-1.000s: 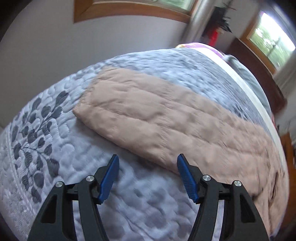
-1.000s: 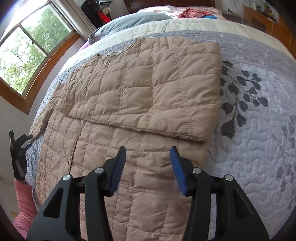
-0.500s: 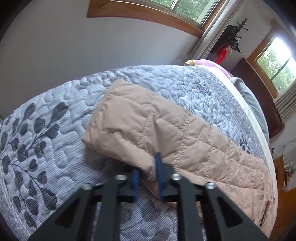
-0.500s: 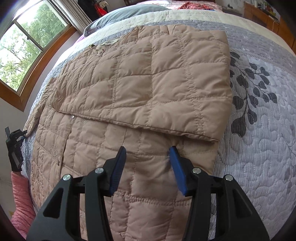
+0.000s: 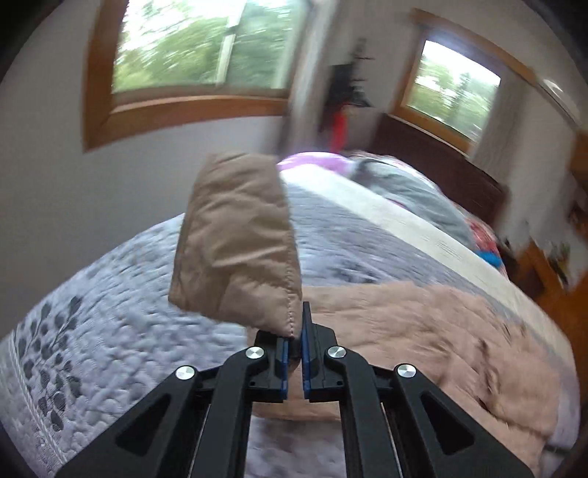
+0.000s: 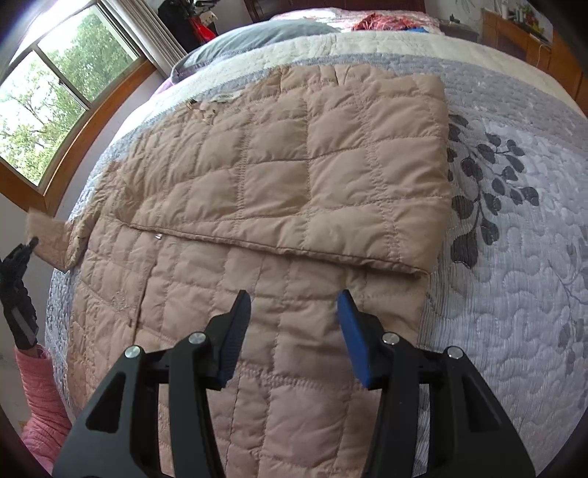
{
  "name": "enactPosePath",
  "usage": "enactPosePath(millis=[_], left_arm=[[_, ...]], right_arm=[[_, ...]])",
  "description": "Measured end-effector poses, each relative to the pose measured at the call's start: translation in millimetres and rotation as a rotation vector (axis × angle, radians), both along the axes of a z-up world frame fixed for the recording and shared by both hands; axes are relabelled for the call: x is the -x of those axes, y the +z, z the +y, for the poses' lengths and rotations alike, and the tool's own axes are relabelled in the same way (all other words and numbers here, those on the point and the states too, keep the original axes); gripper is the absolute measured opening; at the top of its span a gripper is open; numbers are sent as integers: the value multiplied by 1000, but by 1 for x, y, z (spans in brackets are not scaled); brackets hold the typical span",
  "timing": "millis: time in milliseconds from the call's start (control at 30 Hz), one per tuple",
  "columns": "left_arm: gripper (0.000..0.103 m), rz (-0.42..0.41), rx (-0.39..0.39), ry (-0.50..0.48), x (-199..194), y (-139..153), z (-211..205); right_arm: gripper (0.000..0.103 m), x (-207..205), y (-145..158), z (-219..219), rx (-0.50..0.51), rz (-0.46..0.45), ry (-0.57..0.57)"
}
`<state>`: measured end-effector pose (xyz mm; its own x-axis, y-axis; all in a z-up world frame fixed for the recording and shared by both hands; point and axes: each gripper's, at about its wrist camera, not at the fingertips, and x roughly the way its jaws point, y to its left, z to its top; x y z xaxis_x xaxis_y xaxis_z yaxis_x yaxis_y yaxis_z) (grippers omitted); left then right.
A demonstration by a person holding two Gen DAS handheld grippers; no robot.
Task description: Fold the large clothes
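Note:
A tan quilted jacket lies spread on the bed, with its right side folded over the body. My left gripper is shut on the jacket's left sleeve and holds its cuff end up above the bed. The lifted sleeve and the left gripper also show at the left edge of the right wrist view. My right gripper is open and empty, hovering over the jacket's lower part.
The bed carries a grey quilt with a dark leaf pattern. A grey pillow and colourful cloth lie at the head. Windows and wooden furniture stand around the bed.
My left gripper closed on the sleeve and has lifted its end off the bed and swung it upward. My right gripper has stayed open, creeping slightly forward over the jacket.

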<state>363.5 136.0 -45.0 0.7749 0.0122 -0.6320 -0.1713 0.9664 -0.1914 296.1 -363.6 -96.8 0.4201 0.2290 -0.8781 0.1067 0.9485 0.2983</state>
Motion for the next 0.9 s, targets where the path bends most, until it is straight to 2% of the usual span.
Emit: enactPosePath(millis=[200,300,500,600,700,767,800,833,900], left_arm=[[5,-45,-66,-304,3,22,-134],[5,-31,-77,-409,2,21,-187],[5,86,-101,-590,-20,-22,-284],[7,168,-129,-628,-22,-51,-312],[12,266,-155,-666,-31,-85,-327],[19,254,-145,-685,-26,-85,-324],[31,247,-116,-709,-21,-79,-320],[49,241,-84,-730,-15,-73,-318],[60,214,2,-790,-1,-54,-304]], right_arm=[[49,11,8,3,21,-26,13],[49,15,6,3,25,-27,18],[49,22,-4,-5,12,-13,2],[49,21,-11,-9,-3,0,-7],[49,21,-14,-11,-10,6,-7],[50,19,-12,-10,-2,2,-3],[50,19,-10,-8,1,-2,1],[50,17,-9,-7,2,-6,5],[50,9,-2,-1,-4,-18,19]])
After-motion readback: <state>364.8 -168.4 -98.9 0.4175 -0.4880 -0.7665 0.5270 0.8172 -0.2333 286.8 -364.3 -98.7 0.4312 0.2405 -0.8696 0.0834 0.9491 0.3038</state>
